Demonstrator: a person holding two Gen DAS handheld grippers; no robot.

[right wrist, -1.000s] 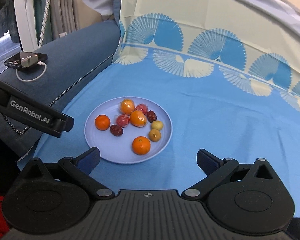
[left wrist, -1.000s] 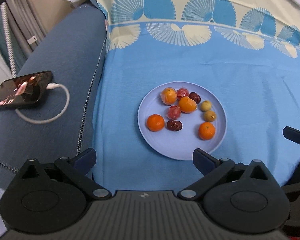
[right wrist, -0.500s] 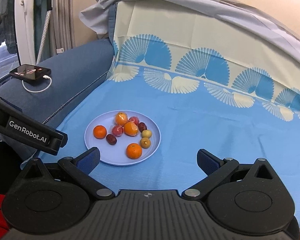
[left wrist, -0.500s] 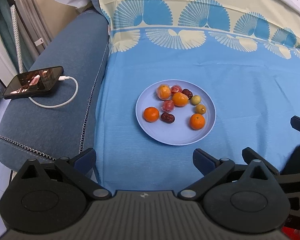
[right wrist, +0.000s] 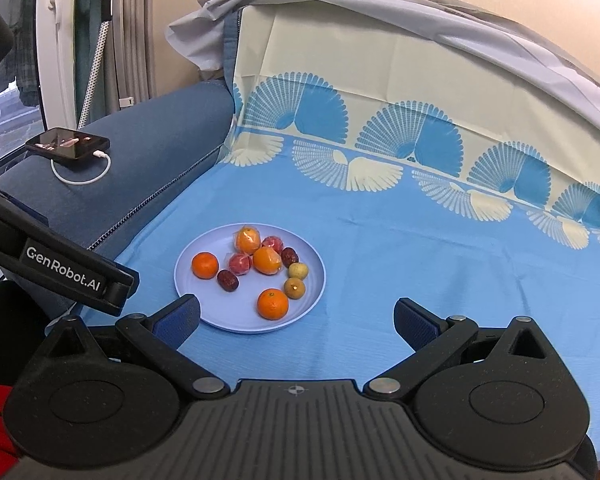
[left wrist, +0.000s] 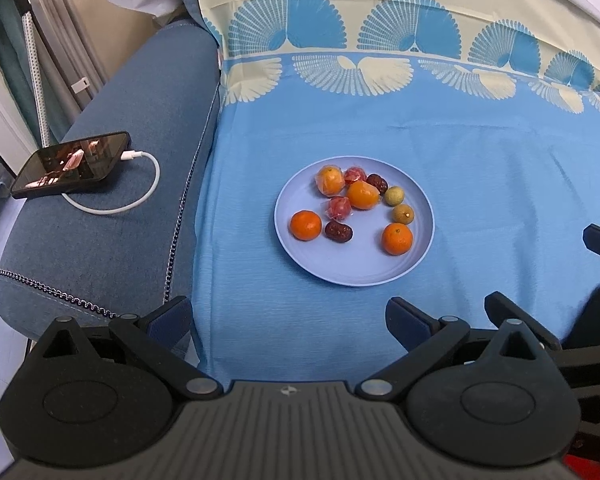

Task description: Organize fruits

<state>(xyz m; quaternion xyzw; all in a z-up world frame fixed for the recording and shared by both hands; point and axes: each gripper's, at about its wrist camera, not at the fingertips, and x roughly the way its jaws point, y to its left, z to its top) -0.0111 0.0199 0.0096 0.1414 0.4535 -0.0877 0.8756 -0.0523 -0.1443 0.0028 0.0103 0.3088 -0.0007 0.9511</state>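
Both jaws wide; phone [left wrist: 71, 164] screen legible left view.

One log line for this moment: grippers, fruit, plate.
left gripper open, empty | right gripper open, empty | fruit all on plate | none grasped

1. The plate [left wrist: 355, 272] looks like smooth, matt plastic.
2. The blue cloth [left wrist: 479, 168] is a thin woven fabric, faintly creased.
3. The sofa arm [left wrist: 112, 200] is coarse, denim-like cloth.
4. The phone [left wrist: 70, 163] has a glossy, reflective screen.
5. Two of the oranges [left wrist: 363, 195] sit in shiny clear wrap.
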